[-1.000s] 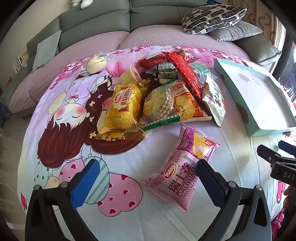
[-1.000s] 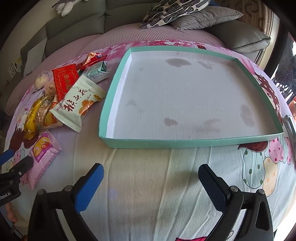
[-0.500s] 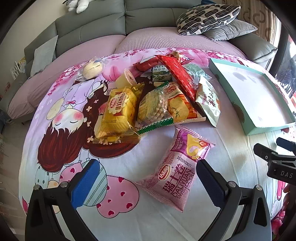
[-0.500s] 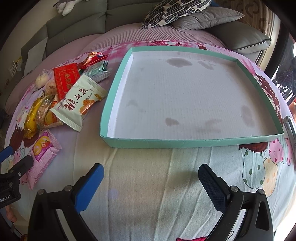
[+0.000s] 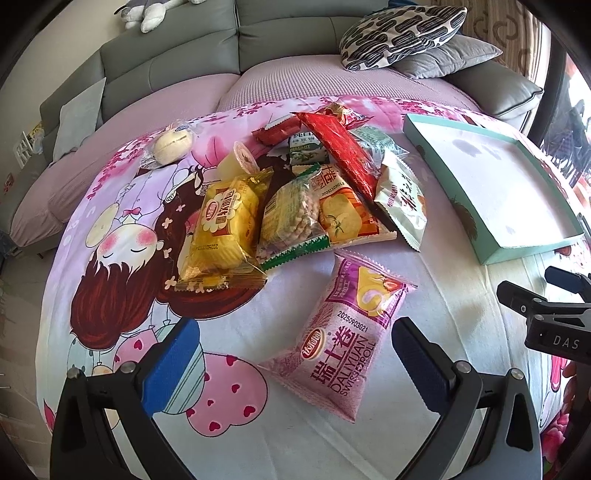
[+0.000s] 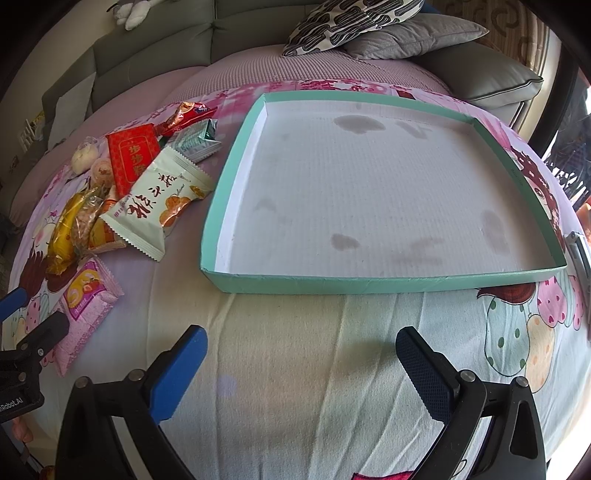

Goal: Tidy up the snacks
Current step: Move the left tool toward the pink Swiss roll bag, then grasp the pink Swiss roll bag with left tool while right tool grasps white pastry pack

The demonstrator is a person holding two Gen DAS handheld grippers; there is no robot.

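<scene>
Hovering the left gripper [image 5: 293, 354], jaws apart, over the near pink Swiss-roll packet [image 5: 341, 332], I am aiming across its narrow middle, right gripper [image 6: 301, 363] likewise apart before the teal tray [image 6: 369, 284].

A cartoon-print sheet [image 5: 122, 236], showing a sleeping red-haired girl amid pink hearts and blossoms, covers the surface in the foreground. Behind it stretches a grey sectional sofa [image 5: 192, 48] with a mauve ribbed seat cover [image 5: 295, 81]. A black-and-white patterned cushion [image 5: 402, 33] leans on a plain grey cushion [image 5: 450, 61] at the sofa's right end, while a pale grey pillow [image 5: 79, 114] rests against the left arm. A grey-and-white plush toy [image 5: 147, 13] sits atop the backrest. In the right wrist view, the same patterned cushion [image 6: 347, 22] and plush toy [image 6: 129, 11] appear along the sofa's back.
</scene>
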